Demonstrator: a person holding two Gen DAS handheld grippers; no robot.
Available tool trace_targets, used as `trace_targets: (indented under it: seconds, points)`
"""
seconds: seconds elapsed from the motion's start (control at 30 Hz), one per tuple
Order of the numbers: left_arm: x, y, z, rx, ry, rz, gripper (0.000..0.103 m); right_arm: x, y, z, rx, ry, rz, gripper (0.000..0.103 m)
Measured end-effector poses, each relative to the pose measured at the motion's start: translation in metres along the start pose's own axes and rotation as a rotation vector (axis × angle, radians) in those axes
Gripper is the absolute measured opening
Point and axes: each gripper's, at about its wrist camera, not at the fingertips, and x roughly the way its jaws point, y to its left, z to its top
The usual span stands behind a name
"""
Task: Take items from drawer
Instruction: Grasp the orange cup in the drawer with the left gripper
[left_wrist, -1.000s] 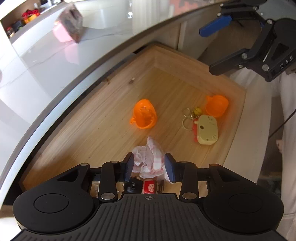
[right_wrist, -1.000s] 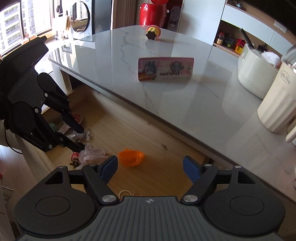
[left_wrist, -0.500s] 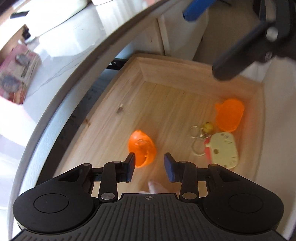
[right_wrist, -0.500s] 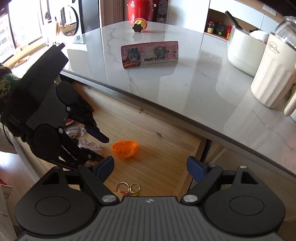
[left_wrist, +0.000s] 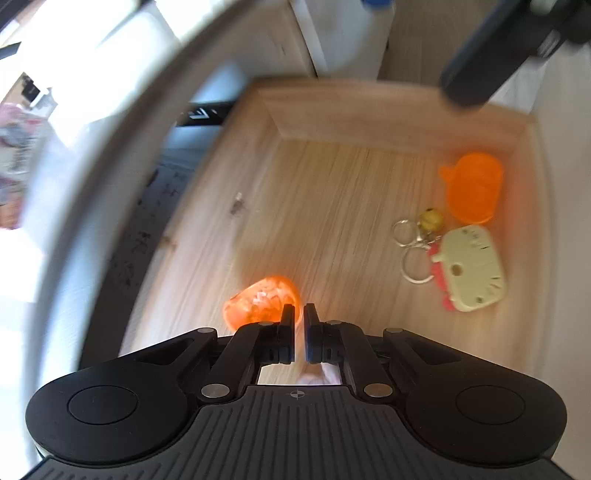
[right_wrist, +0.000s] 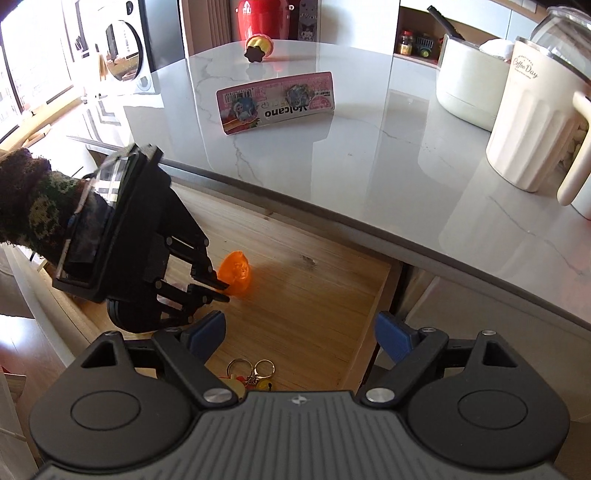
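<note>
Drawer (left_wrist: 332, 206) of pale wood pulled out from under grey marble table (right_wrist: 369, 155), serving as landmark for everything below. Above drawer, on table: pink card (right_wrist: 275, 101), white jug (right_wrist: 532, 122) and white pot (right_wrist: 469, 83). Over drawer's near side, left hand-held gripper (left_wrist: 299, 326) reaching down with jaws nearly pressed together, a thin slit between them, tips touching rim of orange toy (left_wrist: 263, 304) on drawer floor; whether rim is pinched cannot be told. Above drawer's open end, right hand-held gripper (right_wrist: 299, 332) spread wide, holding nothing. In drawer's far right corner, second orange toy (left_wrist: 472, 188). Just beside it, toward drawer's middle, cream keychain (left_wrist: 471, 269) with metal rings and small yellow bell (left_wrist: 430, 219).
</note>
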Motion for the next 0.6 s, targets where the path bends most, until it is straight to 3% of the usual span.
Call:
trace_targets:
  seconds: [0.13, 0.23, 0.33, 0.47, 0.6]
  points:
    - [-0.059, 0.005, -0.022, -0.055, -0.069, 0.03, 0.007, 0.009, 0.004, 0.005, 0.013, 0.032, 0.033, 0.088]
    - [-0.083, 0.008, -0.043, -0.112, -0.092, 0.038, 0.007, 0.016, 0.012, 0.009, -0.002, 0.052, 0.046, 0.088]
    - [-0.086, 0.015, -0.062, -0.19, -0.125, -0.012, 0.011, 0.024, 0.019, 0.012, -0.014, 0.075, 0.038, 0.088]
    - [-0.067, 0.02, -0.071, -0.215, -0.055, -0.063, 0.015, 0.026, 0.023, 0.014, -0.013, 0.076, 0.001, 0.088]
    - [-0.062, 0.024, -0.066, -0.259, -0.073, -0.091, 0.016, 0.028, 0.017, 0.011, 0.001, 0.085, -0.011, 0.088]
